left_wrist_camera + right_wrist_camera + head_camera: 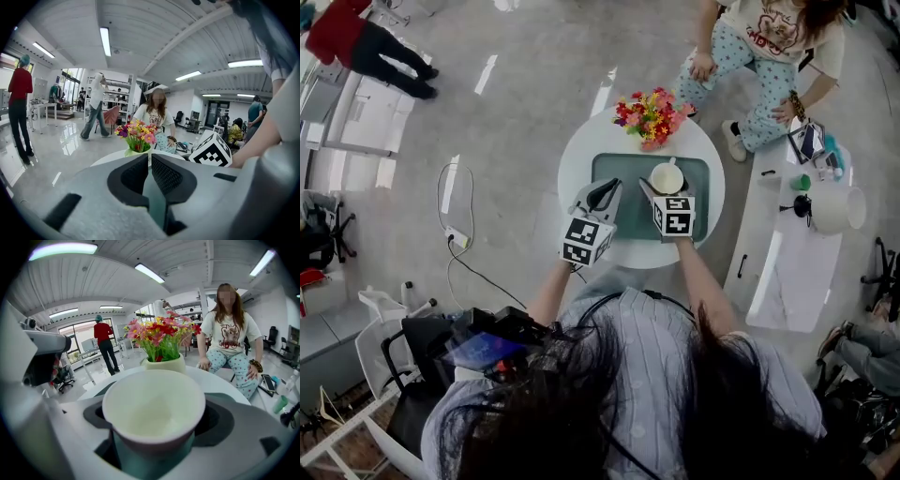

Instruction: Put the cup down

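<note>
A white empty cup (666,177) hangs over the teal tray (622,218) on the small round white table (573,167). My right gripper (660,189) is shut on it, and in the right gripper view the cup (153,409) fills the space between the jaws. My left gripper (604,195) hovers over the tray's left part, its jaws together with nothing between them; in the left gripper view the left gripper (150,161) points towards the flowers.
A vase of colourful flowers (652,116) stands at the table's far edge, just beyond the tray. A seated person (766,66) is behind the table. A white side table (797,272) with small items stands to the right. A cable (459,246) lies on the floor at left.
</note>
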